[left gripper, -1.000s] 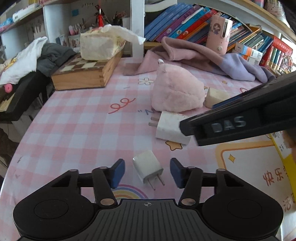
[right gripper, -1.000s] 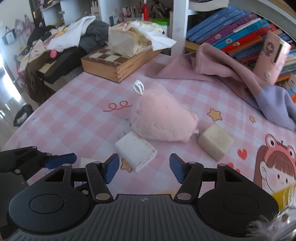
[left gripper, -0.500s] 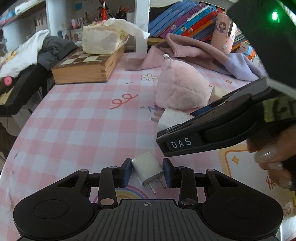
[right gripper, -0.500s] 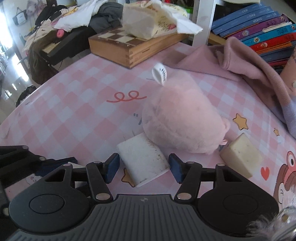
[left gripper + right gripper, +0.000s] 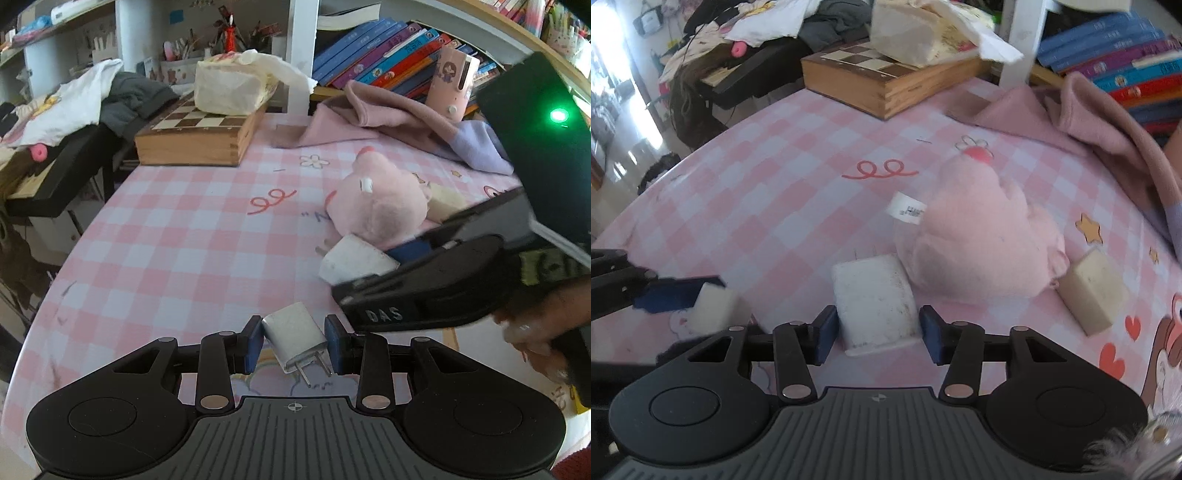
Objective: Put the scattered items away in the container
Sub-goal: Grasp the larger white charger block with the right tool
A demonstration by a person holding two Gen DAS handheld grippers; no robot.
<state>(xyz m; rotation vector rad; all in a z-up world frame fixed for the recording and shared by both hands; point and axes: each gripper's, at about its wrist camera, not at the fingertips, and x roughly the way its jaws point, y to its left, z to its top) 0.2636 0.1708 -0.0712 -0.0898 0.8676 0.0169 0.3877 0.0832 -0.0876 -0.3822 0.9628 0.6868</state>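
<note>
My left gripper [image 5: 294,345] is shut on a small white plug charger [image 5: 295,336], prongs pointing back toward me, just above the pink checked tablecloth [image 5: 177,236]. My right gripper [image 5: 875,334] has its blue pads against both sides of a larger white charger block [image 5: 874,302] lying on the cloth. That block also shows in the left wrist view [image 5: 354,260], under the right gripper's body. A pink plush toy [image 5: 975,236] lies just beyond it. A cream block [image 5: 1093,288] sits to the plush's right. No container is visible.
A wooden chess box [image 5: 199,136] with a tissue pack [image 5: 232,86] on top stands at the far left. A pink and lilac cloth [image 5: 399,122] lies at the back, before a row of books [image 5: 384,55]. The table's left edge drops to a dark stool [image 5: 55,173].
My left gripper closed on the small charger and lifted slightly. My right gripper moved forward and closed around the larger charger block. The plush toy shifted.
</note>
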